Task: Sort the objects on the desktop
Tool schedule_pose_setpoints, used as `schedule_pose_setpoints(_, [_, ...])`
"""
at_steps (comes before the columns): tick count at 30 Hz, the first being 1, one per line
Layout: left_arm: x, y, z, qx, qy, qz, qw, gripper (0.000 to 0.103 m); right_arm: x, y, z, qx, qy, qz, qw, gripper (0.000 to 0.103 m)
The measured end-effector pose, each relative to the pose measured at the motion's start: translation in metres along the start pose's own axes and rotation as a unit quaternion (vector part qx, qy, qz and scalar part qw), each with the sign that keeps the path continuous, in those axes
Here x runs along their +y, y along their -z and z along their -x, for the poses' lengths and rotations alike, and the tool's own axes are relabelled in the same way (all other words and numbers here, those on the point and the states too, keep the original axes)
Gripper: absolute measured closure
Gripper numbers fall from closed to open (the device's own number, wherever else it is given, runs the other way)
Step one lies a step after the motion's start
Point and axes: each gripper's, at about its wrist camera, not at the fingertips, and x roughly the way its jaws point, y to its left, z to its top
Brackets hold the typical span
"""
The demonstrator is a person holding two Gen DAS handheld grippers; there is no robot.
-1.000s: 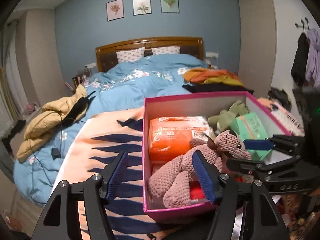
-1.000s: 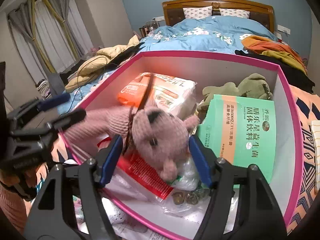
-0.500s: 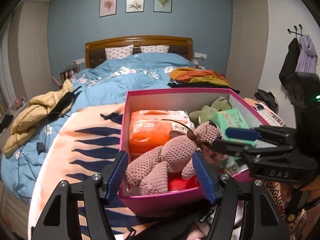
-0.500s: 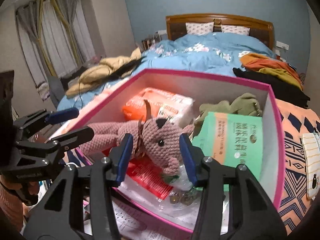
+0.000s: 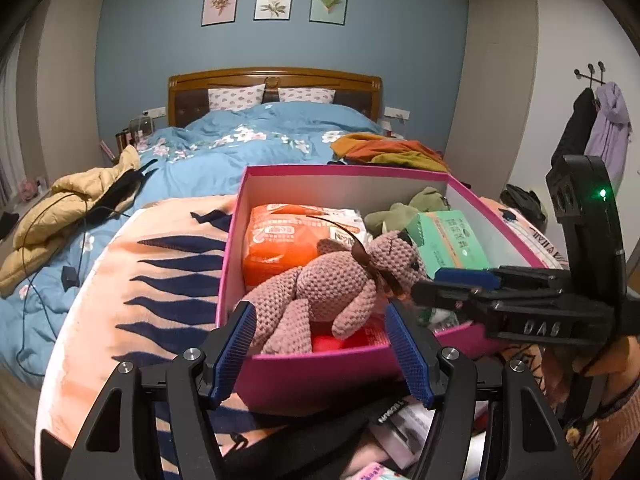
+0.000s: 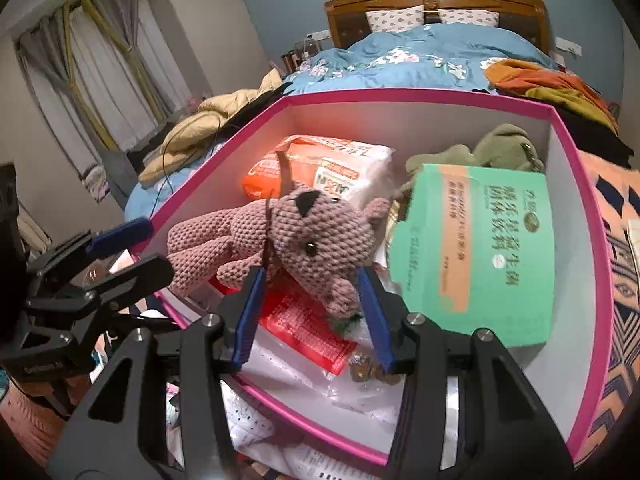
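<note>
My right gripper (image 6: 310,312) has the pink crocheted teddy bear (image 6: 280,240) by the head. Its jaws have just been closing, and now the blue pads sit against either side of the head, snout poking out between them toward me. The bear's body and legs trail off to the left of those jaws, hanging over the near corner of the pink storage box (image 6: 576,184).

My left gripper (image 5: 320,350) is partly open and holding nothing. Its jaws straddle the near wall of the box, and the bear's legs dangle just beyond and between the pads, not pinched. From that side I see the right gripper (image 5: 460,280) coming in from the right, tips on the bear's head.

Inside the box already: an orange pack of tissues (image 6: 320,168) beyond my right jaws, a green carton of drink powder (image 6: 480,248) leaning to their right, a green plush toy (image 6: 492,148) in the far corner, and a red packet (image 6: 304,320) lying flat beneath the bear.

So the sorting looks well along, I'd say. The bear seems the item in hand, hovering over the box rather than settled in it. Loose papers (image 6: 248,420) lie outside the near wall below my jaws, so there may be more to gather.
</note>
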Motion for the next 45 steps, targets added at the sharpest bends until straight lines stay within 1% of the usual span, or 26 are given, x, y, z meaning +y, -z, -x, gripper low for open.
schedule_pose_setpoints(5, [0.001,0.002,0.004,-0.006,0.007,0.008,0.9999,0.03,-0.003,0.004,0.015,-0.015,-0.01,0.001,1.0,0.052])
schedule_pose_setpoints(10, [0.004,0.005,0.015,-0.015,0.017,0.029,0.9993,0.029,0.0,0.01,0.034,-0.035,-0.016,0.009,0.999,0.052])
schedule_pose_setpoints(12, [0.008,0.008,0.023,-0.023,0.023,0.051,0.9982,0.029,0.001,0.013,0.042,-0.042,-0.023,0.013,0.999,0.051])
schedule_pose_setpoints(14, [0.011,0.013,0.033,-0.031,0.035,0.079,0.9957,0.027,0.001,0.018,0.052,-0.049,-0.031,0.013,0.998,0.049])
schedule_pose_setpoints(15, [0.01,0.017,0.039,-0.036,0.041,0.085,0.9949,0.024,0.001,0.02,0.056,-0.053,-0.036,0.014,0.998,0.049])
schedule_pose_setpoints(17, [0.008,0.024,0.05,-0.045,0.052,0.098,0.9928,0.024,0.0,0.026,0.064,-0.058,-0.047,0.011,0.997,0.047])
schedule_pose_setpoints(19, [0.006,0.031,0.062,-0.056,0.062,0.109,0.9906,0.02,0.0,0.033,0.074,-0.066,-0.059,0.01,0.996,0.045])
schedule_pose_setpoints(23, [0.001,0.044,0.086,-0.069,0.07,0.118,0.9882,0.019,0.005,0.049,0.09,-0.074,-0.078,0.015,0.994,0.044])
schedule_pose_setpoints(26, [-0.003,0.056,0.103,-0.075,0.061,0.111,0.9891,0.018,0.011,0.063,0.099,-0.072,-0.095,0.026,0.993,0.043])
schedule_pose_setpoints(30, [-0.008,0.078,0.116,-0.064,0.06,0.103,0.9908,0.018,0.02,0.087,0.106,-0.055,-0.123,0.036,0.99,0.039])
schedule_pose_setpoints(32, [-0.013,0.091,0.12,-0.054,0.05,0.097,0.9926,0.018,0.022,0.098,0.107,-0.046,-0.129,0.039,0.99,0.039])
schedule_pose_setpoints(36, [-0.019,0.116,0.125,-0.038,0.046,0.095,0.9936,0.018,0.02,0.118,0.11,-0.033,-0.143,0.029,0.989,0.039])
schedule_pose_setpoints(41, [-0.025,0.147,0.121,-0.003,0.054,0.112,0.9922,0.018,0.015,0.136,0.113,-0.025,-0.156,0.009,0.987,0.039])
schedule_pose_setpoints(45, [-0.031,0.168,0.12,0.021,0.07,0.12,0.9901,0.018,0.019,0.149,0.112,-0.008,-0.174,0.006,0.985,0.039])
